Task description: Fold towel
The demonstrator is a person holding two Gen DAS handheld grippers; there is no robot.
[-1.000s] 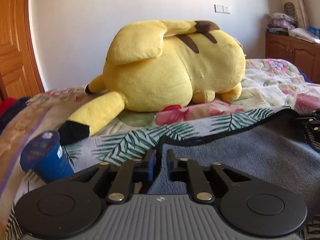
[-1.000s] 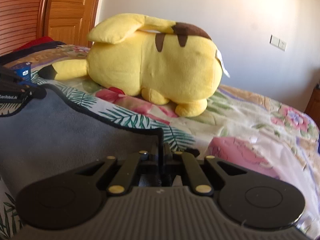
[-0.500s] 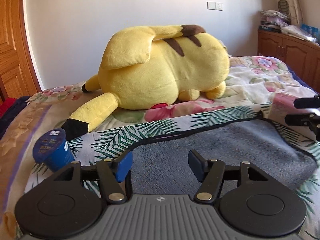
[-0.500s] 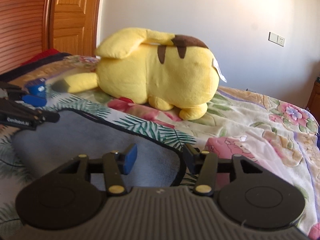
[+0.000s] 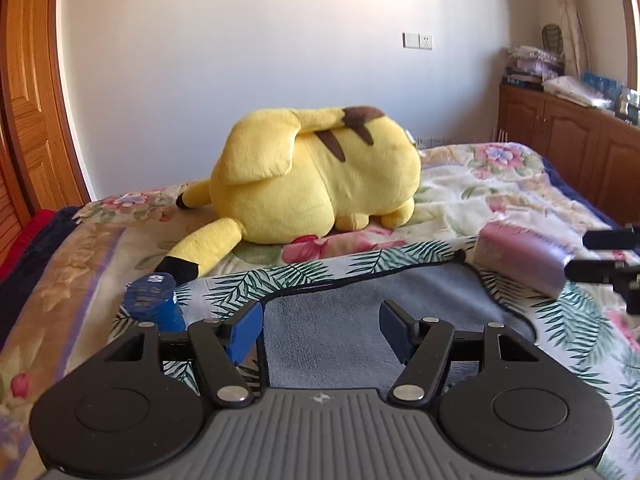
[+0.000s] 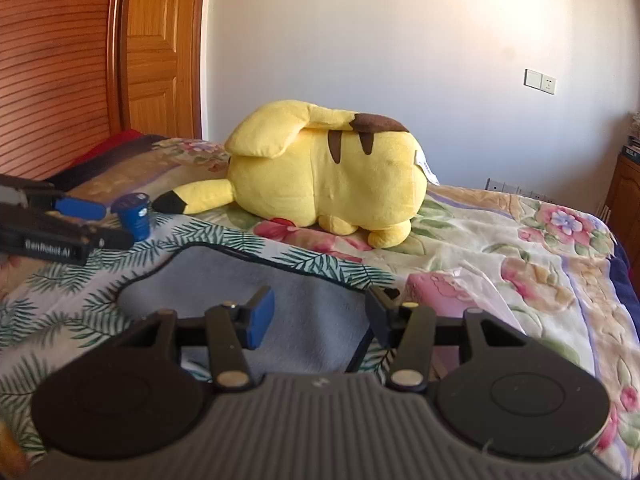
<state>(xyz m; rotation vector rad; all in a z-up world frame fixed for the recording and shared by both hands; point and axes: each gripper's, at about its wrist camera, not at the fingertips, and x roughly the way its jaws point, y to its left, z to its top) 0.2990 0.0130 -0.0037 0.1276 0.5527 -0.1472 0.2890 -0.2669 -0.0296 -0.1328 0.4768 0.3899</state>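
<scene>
Left wrist view: we see both the left claw (image 5: 320, 326) and the right claw (image 6: 320, 316) spread over the soft, limp grey towel (image 5: 376, 300) at lower centre, best pinched at its dark-hemmed corners.

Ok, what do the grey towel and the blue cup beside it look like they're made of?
Grey towel: soft napped cloth, probably microfibre or fleece; matte, fuzzy surface with a dark stitched hem. Blue cup: likely plastic or coated paper; smooth printed wall and lid, too blurred to say which.

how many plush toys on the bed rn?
1. A yellow Pikachu plush lies on the floral blanket beyond the grey towel. None other shows, though the views miss part of the bed.
</scene>
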